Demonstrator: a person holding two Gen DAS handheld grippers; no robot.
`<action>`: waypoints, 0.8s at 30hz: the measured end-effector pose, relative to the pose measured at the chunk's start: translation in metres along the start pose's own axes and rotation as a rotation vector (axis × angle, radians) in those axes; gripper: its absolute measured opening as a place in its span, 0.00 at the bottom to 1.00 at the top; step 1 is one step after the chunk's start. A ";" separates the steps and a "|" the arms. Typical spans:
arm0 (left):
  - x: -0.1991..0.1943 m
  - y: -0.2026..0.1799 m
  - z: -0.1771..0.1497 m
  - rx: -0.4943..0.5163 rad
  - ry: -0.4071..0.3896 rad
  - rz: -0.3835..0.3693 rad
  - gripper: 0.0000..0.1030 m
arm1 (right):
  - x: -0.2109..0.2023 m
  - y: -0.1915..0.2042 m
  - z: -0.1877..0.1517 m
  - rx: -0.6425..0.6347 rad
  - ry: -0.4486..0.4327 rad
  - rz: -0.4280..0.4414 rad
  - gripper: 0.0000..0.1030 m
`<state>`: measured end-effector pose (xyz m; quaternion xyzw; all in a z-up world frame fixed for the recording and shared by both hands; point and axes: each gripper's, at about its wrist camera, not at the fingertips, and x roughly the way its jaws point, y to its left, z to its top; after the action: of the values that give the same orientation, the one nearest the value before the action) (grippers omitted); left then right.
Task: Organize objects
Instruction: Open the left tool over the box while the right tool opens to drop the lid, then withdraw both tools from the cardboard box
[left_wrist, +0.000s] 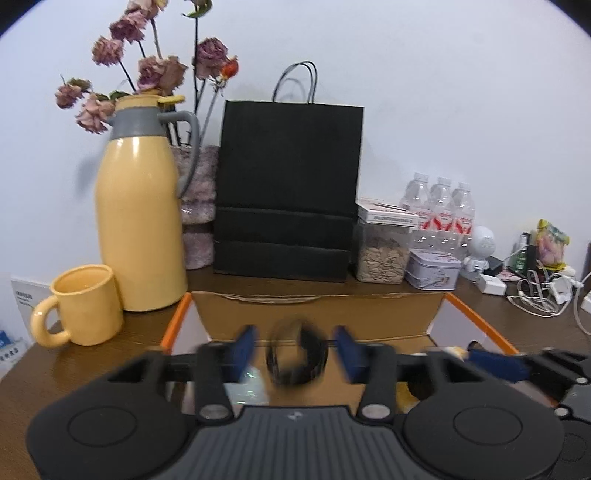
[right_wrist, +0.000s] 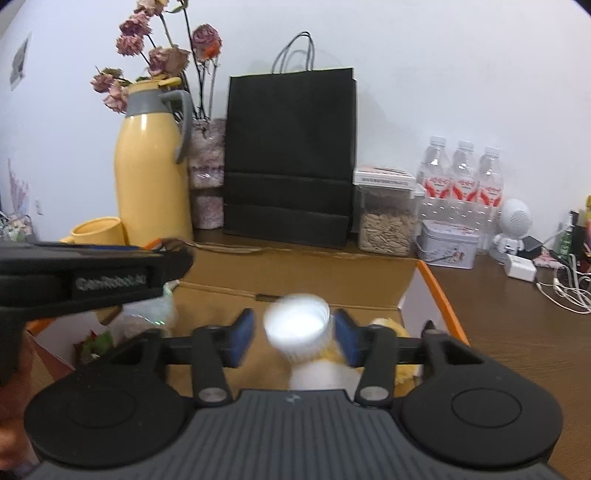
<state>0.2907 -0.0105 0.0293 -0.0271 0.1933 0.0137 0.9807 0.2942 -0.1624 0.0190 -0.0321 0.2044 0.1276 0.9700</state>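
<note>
Left gripper (left_wrist: 297, 349) stands released over the open cardboard box (left_wrist: 317, 314), a blurred black ring (left_wrist: 295, 358) between its blue pads, untouched. Right gripper (right_wrist: 293, 330) is spread too, one white jar (right_wrist: 297, 325) loose between its pads above the box. Three water bottles (right_wrist: 463, 173) line the wall.

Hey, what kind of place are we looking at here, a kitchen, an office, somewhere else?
Probably a home or office side table, not a kitchen: a yellow thermos jug with mug, dried flowers, bottled water and tangled chargers.
</note>
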 end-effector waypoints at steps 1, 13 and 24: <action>-0.001 0.001 -0.001 0.000 -0.012 0.010 0.97 | -0.001 -0.001 0.000 0.004 -0.002 -0.007 0.87; -0.014 0.011 0.000 -0.039 -0.053 0.019 1.00 | -0.011 -0.010 -0.002 0.028 -0.032 -0.042 1.00; -0.027 0.010 -0.003 -0.033 -0.069 -0.001 1.00 | -0.027 -0.013 -0.003 0.020 -0.058 -0.056 1.00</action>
<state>0.2642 -0.0011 0.0367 -0.0428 0.1589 0.0175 0.9862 0.2719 -0.1815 0.0271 -0.0245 0.1763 0.0994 0.9790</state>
